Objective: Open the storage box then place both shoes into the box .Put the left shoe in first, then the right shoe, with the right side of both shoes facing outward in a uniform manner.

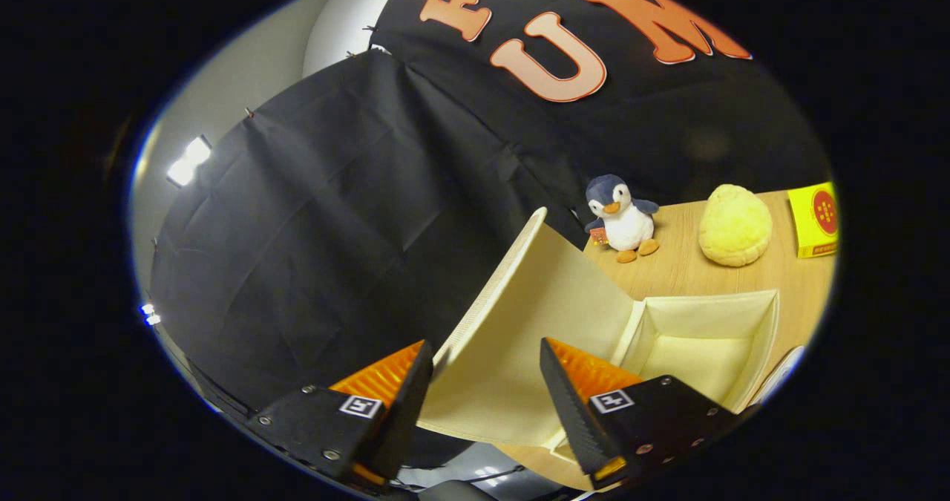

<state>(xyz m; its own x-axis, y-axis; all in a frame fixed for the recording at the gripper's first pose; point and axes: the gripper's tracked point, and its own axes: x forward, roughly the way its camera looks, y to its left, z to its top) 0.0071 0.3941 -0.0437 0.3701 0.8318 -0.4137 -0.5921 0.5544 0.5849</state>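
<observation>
A cream fabric storage box (766, 338) stands open on the wooden table (686, 274), and the part of its inside that I see holds nothing. Its lid (534, 300) is swung up and stands tilted. The lid's woven edge lies just beside one fingertip, and its pale inner face spans the gap between the fingers. My gripper (486, 345) is open, and the fingers do not both press on the lid. A white curved thing (781, 371) peeks out beside the box; I cannot tell what it is.
Beyond the box stand a small penguin plush (620, 219), a round yellow plush (735, 225) and a yellow carton (815, 219). The black cloth wall rises close behind the lid.
</observation>
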